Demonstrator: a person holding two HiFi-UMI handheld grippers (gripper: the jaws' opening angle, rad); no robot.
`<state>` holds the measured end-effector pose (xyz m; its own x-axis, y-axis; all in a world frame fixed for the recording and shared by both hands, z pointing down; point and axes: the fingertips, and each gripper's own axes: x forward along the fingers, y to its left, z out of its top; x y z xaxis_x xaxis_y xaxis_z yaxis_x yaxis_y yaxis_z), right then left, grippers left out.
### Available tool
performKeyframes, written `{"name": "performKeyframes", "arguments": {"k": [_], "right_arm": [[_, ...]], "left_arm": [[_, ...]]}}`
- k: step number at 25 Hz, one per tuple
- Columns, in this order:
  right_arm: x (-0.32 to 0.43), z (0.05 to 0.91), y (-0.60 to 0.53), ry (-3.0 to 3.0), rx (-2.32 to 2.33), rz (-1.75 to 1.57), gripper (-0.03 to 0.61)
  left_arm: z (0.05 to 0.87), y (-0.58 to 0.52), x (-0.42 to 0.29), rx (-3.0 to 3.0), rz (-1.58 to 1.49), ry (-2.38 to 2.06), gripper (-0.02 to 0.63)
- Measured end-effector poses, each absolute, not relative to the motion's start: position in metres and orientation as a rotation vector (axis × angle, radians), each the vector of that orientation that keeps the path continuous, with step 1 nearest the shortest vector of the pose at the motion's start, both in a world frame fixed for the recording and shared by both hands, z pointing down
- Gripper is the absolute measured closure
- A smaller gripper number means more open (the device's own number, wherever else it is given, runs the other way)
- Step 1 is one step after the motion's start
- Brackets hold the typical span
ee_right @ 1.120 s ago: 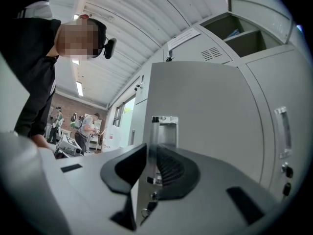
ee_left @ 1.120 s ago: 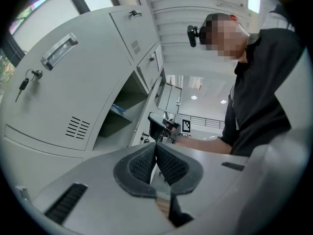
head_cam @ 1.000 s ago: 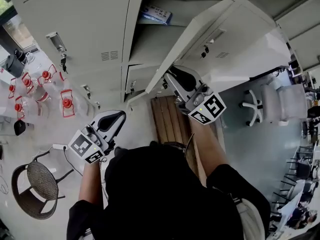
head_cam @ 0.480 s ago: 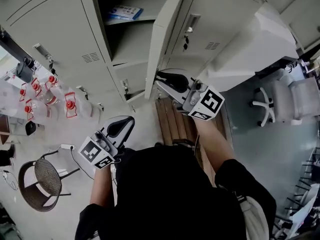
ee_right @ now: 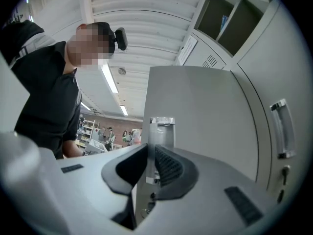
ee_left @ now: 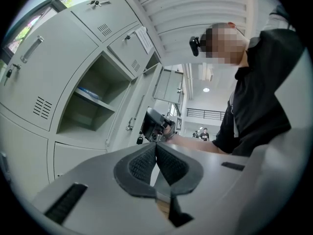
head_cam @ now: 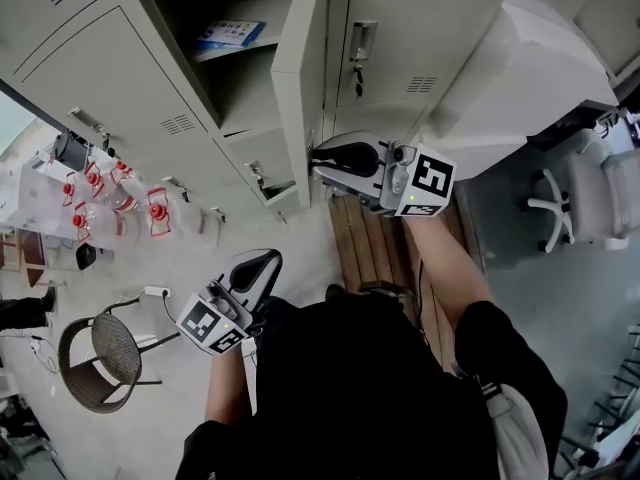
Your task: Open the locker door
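Right gripper (head_cam: 320, 158) is pinched onto the open locker door (head_cam: 300, 78) at its edge, covering the bottom corner. Left gripper (head_cam: 264, 265) sits low, jaws together, nothing in them. The blue thing (head_cam: 228, 36) on the shelf is too small to make out.

wicker chair (head_cam: 95, 360) lower left | red-capped jugs (head_cam: 158, 211) left, on floor | wooden bench (head_cam: 365, 248) centre | white office chair (head_cam: 585, 203) right edge | blue booklet (head_cam: 228, 35) on shelf, top

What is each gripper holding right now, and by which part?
The right gripper is clamped on the open locker door, by the lower part of its free edge. The left gripper holds nothing; its jaws are together.
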<state>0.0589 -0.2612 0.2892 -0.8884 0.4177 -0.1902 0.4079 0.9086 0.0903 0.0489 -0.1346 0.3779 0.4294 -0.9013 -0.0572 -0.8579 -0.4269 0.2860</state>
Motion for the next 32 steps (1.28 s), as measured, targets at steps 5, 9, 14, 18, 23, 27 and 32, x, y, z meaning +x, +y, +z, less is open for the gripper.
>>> {"name": "performKeyframes", "arguments": {"k": [5, 9, 14, 18, 23, 27, 32], "right_arm": [[0.072, 0.289, -0.267, 2.83, 0.721, 0.028, 0.52], [0.083, 0.29, -0.273, 2.816, 0.802, 0.01, 0.52], [0.095, 0.29, -0.279, 2.809, 0.904, 0.018, 0.52], [0.106, 0.29, -0.287, 2.783, 0.997, -0.003, 0.521], [0.119, 0.29, -0.295, 2.751, 1.088, -0.041, 0.522], [0.129, 0.291, -0.303, 2.718, 1.136, -0.091, 0.521], [0.141, 0.291, -0.314, 2.681, 1.149, -0.146, 0.52]], "left_arm": [[0.382, -0.138, 0.056, 2.429, -0.282, -1.574, 0.598], [0.381, -0.147, 0.063, 2.435, -0.255, -1.556, 0.598], [0.381, -0.159, 0.072, 2.447, -0.222, -1.522, 0.598], [0.382, -0.166, 0.08, 2.461, -0.194, -1.495, 0.598], [0.377, -0.172, 0.083, 2.475, -0.166, -1.482, 0.598], [0.375, -0.174, 0.084, 2.476, -0.148, -1.481, 0.598], [0.375, -0.175, 0.086, 2.477, -0.13, -1.478, 0.598]]}}
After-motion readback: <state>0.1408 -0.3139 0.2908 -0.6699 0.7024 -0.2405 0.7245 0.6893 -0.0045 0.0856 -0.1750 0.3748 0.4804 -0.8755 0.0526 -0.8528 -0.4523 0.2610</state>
